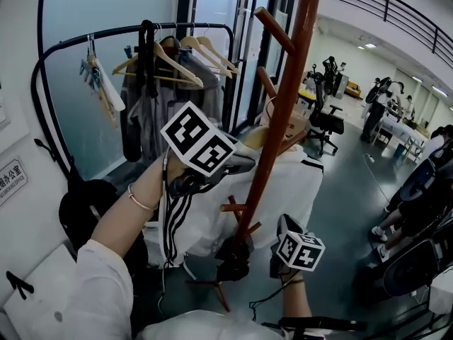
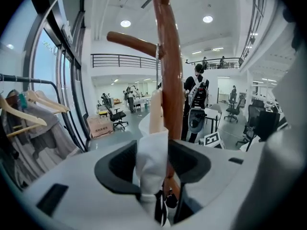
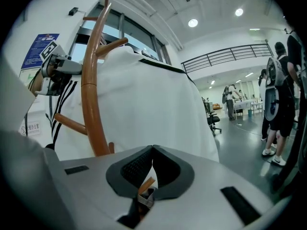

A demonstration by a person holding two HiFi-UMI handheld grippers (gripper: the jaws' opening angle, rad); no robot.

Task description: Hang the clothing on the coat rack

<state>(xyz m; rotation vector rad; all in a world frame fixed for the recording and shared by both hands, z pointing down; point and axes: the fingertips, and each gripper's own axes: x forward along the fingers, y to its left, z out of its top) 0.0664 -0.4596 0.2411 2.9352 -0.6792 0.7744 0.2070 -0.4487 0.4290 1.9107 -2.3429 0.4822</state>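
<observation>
Loosely, soft white cloth (image 1: 297, 190) drapes the smooth wooden rack (image 1: 287, 98).

a glazed wall (image 1: 71, 119) with dark frames is seen at the left. a black garment rail (image 1: 212, 25) is set before it, hung with wooden hangers (image 1: 173, 61) and grey garments (image 1: 159, 129). a small sign (image 1: 10, 179) is fixed to the white wall (image 1: 14, 137) nearby. the floor (image 1: 347, 190) is finished in glossy grey. black office chairs (image 1: 327, 122), desks (image 1: 402, 129) and a cardboard box (image 2: 99, 126) are placed further back. a railed balcony (image 2: 122, 60) is carried above, and round ceiling lights (image 2: 125, 23) are lit.
</observation>
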